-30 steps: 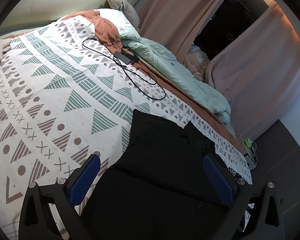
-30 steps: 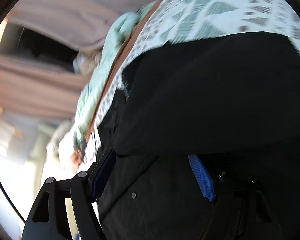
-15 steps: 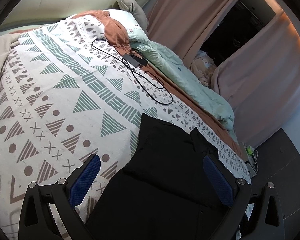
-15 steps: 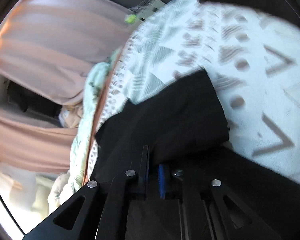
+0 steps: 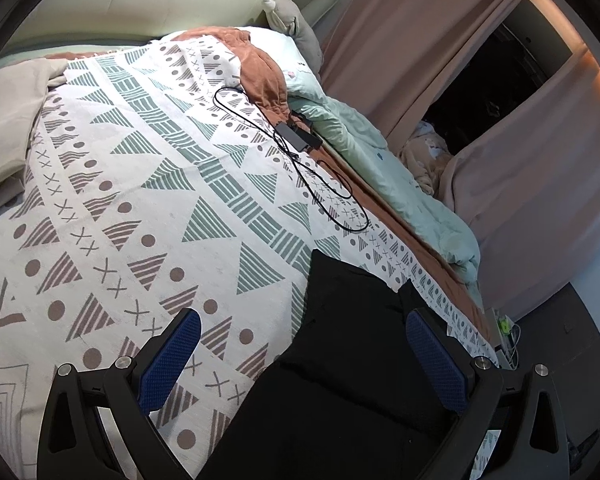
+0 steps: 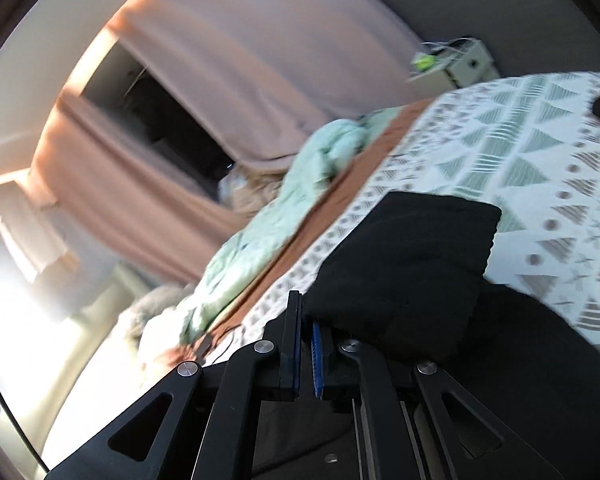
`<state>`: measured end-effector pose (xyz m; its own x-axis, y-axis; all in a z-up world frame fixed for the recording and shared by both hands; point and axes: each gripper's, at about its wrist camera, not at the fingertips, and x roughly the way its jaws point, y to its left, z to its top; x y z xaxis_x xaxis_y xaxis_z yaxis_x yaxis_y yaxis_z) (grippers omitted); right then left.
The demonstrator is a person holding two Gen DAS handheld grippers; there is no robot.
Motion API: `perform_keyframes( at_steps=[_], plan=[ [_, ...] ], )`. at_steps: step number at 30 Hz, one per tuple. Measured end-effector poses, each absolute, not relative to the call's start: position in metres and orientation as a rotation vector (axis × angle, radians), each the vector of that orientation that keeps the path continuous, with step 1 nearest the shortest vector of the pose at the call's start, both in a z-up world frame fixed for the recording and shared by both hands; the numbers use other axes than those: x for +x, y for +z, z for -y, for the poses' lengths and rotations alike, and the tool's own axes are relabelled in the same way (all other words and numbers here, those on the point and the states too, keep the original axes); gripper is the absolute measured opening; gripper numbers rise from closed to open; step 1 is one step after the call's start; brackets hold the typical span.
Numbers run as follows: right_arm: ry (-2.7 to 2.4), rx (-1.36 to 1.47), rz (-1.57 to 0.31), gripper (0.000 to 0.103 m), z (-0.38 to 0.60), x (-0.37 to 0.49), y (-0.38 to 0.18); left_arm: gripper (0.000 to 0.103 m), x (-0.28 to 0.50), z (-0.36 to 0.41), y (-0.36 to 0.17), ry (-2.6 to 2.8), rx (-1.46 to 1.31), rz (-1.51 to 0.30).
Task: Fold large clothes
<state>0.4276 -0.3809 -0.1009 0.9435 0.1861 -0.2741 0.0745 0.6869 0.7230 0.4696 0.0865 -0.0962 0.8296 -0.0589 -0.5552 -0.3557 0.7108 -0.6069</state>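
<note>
My right gripper (image 6: pixel 306 354) is clamped together on an edge of the black fabric garment (image 6: pixel 404 264), a folded part of it lifted over the bed. My left gripper (image 5: pixel 300 364) stands wide apart above the same garment (image 5: pixel 340 380), gripping nothing. The garment lies on the white bedspread with green and brown triangles (image 5: pixel 140 200), near its edge. A looped black cable with a power brick (image 5: pixel 300 138) lies farther up the bed.
</note>
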Motion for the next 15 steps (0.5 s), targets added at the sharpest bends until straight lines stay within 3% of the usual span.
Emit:
perform_keyframes(
  at_steps=[10, 15],
  plan=[
    [0.207, 0.740, -0.433, 0.006, 0.297, 0.475, -0.101, 0.102, 0.466, -0.105, -0.098, 0.210, -0.790, -0.574],
    [0.305, 0.684, -0.597, 0.009, 0.242, 0.506, -0.125, 0.102, 0.466, -0.108, -0.100, 0.247, -0.774, -0.583]
  ],
)
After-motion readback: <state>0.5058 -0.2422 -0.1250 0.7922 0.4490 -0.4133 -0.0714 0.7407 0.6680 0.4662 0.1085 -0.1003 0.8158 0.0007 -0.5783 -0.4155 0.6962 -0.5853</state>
